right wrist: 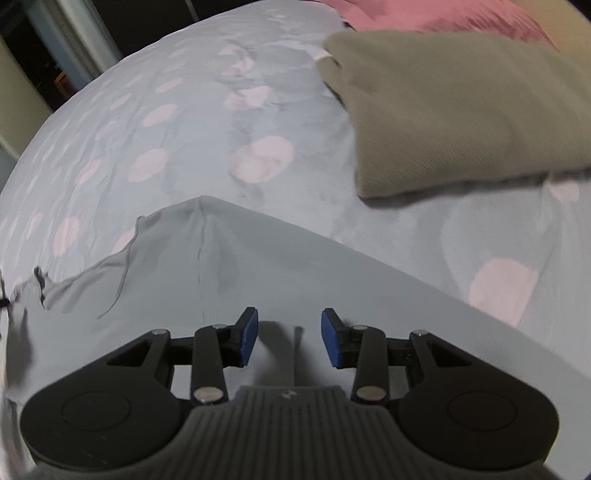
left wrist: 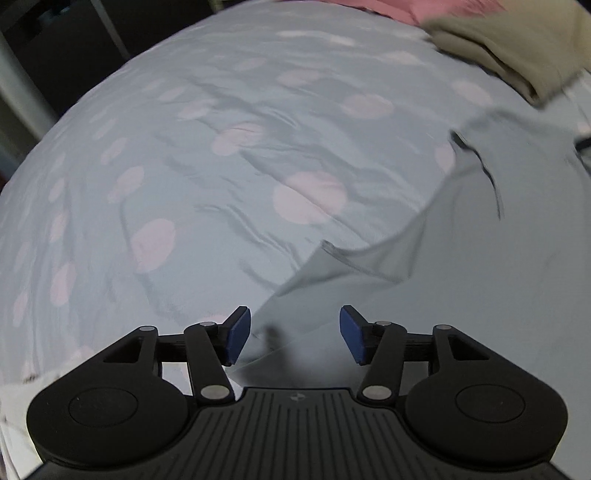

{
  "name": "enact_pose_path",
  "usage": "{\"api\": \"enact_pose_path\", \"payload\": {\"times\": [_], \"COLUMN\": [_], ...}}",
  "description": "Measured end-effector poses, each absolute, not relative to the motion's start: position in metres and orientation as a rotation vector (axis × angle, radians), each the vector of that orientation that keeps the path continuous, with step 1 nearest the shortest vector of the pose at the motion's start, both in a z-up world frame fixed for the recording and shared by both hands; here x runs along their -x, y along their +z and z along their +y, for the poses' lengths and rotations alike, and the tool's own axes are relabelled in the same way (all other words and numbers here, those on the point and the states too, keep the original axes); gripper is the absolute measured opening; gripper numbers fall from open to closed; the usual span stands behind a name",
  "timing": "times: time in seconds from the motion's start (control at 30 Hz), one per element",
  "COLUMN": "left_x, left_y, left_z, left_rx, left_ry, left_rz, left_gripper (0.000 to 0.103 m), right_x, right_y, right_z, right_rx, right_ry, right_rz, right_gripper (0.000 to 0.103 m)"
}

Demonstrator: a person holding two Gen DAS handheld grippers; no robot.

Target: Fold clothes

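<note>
A bed (right wrist: 177, 122) in a pale blue sheet with pink dots is carrying a grey garment (right wrist: 280, 266), a folded olive garment (right wrist: 461, 110) and pink fabric (right wrist: 424, 14).

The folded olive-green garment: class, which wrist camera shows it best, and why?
The right wrist view. There the folded olive-green garment fills the upper right, its folded edges clear on the spotted bedsheet. The left wrist view catches only a blurred part at its top right corner, cut by the frame.
</note>
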State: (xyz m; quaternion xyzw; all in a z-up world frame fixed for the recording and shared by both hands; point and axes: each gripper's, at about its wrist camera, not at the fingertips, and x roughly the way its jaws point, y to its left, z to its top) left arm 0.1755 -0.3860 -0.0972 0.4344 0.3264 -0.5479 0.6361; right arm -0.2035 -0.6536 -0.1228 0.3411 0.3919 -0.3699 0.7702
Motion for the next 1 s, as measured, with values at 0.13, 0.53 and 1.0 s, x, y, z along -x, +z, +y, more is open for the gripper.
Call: {"api": "enact_pose_path", "payload": {"times": [0.13, 0.53, 1.0], "left_x": [-0.179, -0.193, -0.223], "left_y": [-0.116, -0.117, -0.094], "left_z": [-0.381, -0.352, -0.327], "left_rx": [-1.022, -0.794, -0.768], "left_ry": [-1.266, -1.225, -1.119], "left_rz": [0.756, 0.816, 0.829], "left_gripper": [0.053, 0.002, 0.001], "right_x": [0.21, 0.201, 0.17], "right_y": [-0.134, -0.123, -0.103], "right_z": [-0.659, -0.645, -0.641], "right_rx": [-0.825, -0.81, -0.642], "right_ry": [-0.818, -0.839, -0.799], "right_rz": [0.833, 0.793, 0.733], "right_gripper": [0.041, 0.004, 0.004]}}
